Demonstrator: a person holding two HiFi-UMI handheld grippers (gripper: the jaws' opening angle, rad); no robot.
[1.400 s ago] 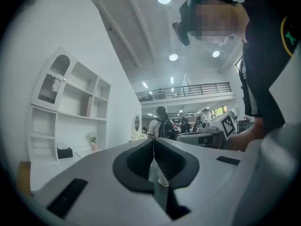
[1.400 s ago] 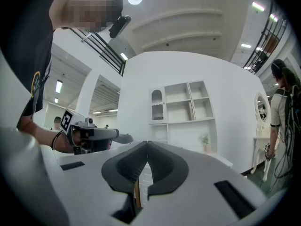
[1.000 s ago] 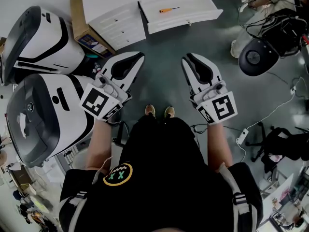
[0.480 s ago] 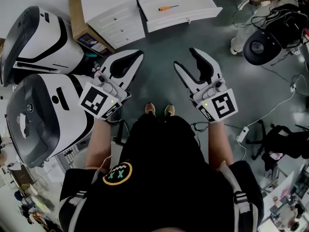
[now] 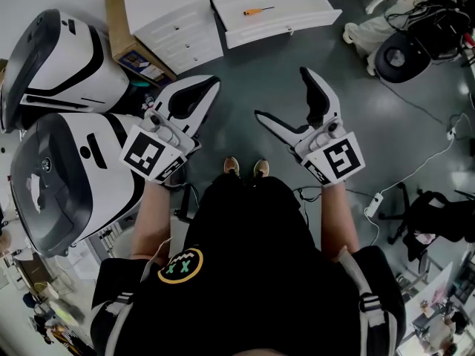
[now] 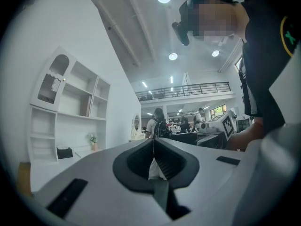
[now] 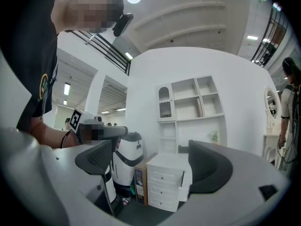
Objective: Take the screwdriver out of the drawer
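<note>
Carry the right tool (image 5: 283, 93), just spread and empty, to the far drawer's (image 5: 297, 27) screwdriver (image 5: 258, 10); left tool (image 5: 214, 81) pressed together.

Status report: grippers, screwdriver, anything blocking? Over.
Left gripper shut, empty. Right gripper jaws just opening, empty. Screwdriver lies in open drawer, untouched. Nothing seen in the way.

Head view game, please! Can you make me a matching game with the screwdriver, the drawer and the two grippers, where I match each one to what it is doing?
Things:
1. screwdriver
2. left gripper
3. right gripper
4. drawer

States:
a. pulled open
b. jaws wide apart
c. lying inside the drawer
d. jaws together

Pairs: 1-c, 2-d, 3-b, 4-a.

The right gripper's jaws have just been opening, and nothing is between them.
</note>
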